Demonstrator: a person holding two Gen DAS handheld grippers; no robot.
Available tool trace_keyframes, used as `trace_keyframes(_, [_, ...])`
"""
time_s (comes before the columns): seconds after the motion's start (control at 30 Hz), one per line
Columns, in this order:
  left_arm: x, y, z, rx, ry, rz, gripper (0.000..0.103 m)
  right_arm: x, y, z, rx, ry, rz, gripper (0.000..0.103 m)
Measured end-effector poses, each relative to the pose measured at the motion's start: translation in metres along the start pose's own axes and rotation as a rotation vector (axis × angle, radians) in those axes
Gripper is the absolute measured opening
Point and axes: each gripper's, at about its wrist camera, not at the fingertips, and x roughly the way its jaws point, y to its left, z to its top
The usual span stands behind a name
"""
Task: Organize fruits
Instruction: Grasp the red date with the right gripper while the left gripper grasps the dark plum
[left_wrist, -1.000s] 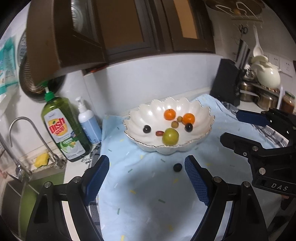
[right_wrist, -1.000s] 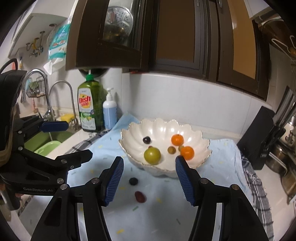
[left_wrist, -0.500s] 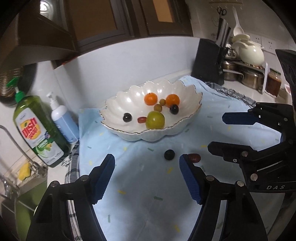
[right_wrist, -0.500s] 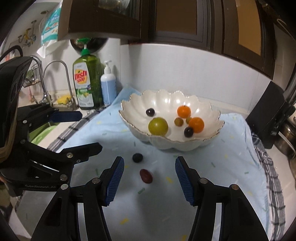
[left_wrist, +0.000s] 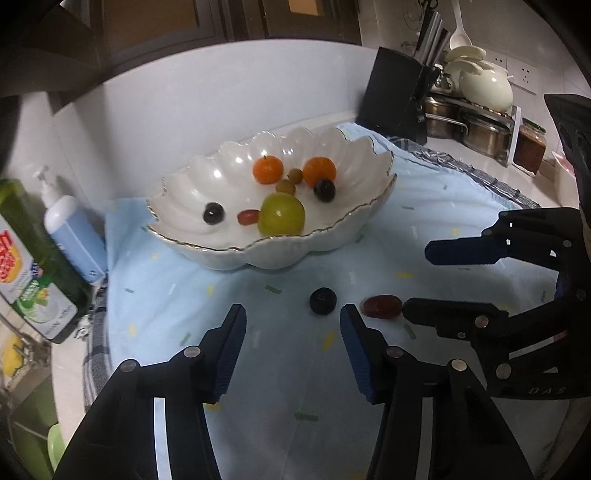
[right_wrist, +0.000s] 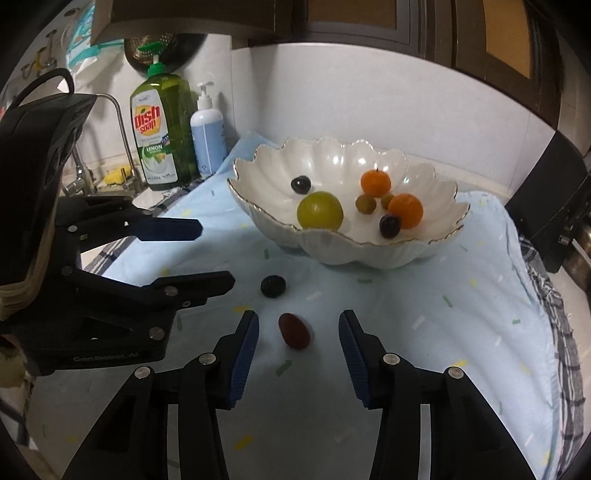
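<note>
Your bowl (right_wrist: 343, 254) looks like glazed white ceramic, glossy, with a thin gilt rim. The light blue cloth (right_wrist: 424, 325) over the surface is matt and soft, slightly creased. At ten o'clock the dish soap bottle (right_wrist: 162, 129) is shiny clear plastic. Each gripper has matt black plastic arms and ribbed blue pads (right_wrist: 243, 354).
</note>
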Motion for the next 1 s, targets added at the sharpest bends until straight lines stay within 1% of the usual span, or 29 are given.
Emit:
trace_keyframes(0.07, [0.007, 0.0, 0.001, 0.004, 0.01, -0.02, 0.048, 0.006, -0.002, -0.001, 0.012, 0.016, 0.006, 0.042])
trace_keyframes(0.2, [0.017, 0.001, 0.004, 0.009, 0.021, -0.05, 0.046, 0.017, -0.005, -0.003, 0.031, 0.048, 0.018, 0.039])
trace_keyframes(0.33, [0.03, 0.001, 0.006, 0.002, 0.046, -0.084, 0.04, 0.026, -0.007, -0.005, 0.039, 0.071, 0.028, 0.036])
trace_keyframes(0.5, [0.043, -0.001, 0.008, 0.001, 0.068, -0.119, 0.039, 0.034, -0.008, -0.005, 0.037, 0.091, 0.038, 0.03])
trace_keyframes(0.7, [0.052, -0.002, 0.01, 0.005, 0.085, -0.136, 0.035, 0.041, -0.008, -0.005, 0.036, 0.107, 0.055, 0.026])
trace_keyframes(0.77, [0.054, -0.002, 0.01, 0.001, 0.089, -0.137, 0.032, 0.042, -0.008, -0.005, 0.036, 0.111, 0.066, 0.023])
trace_keyframes(0.93, [0.057, -0.002, 0.009, -0.007, 0.101, -0.15, 0.028, 0.044, -0.009, -0.005, 0.032, 0.113, 0.074, 0.022])
trace_keyframes(1.0, [0.058, -0.003, 0.009, -0.013, 0.105, -0.155, 0.025, 0.044, -0.01, -0.005, 0.035, 0.117, 0.078, 0.021])
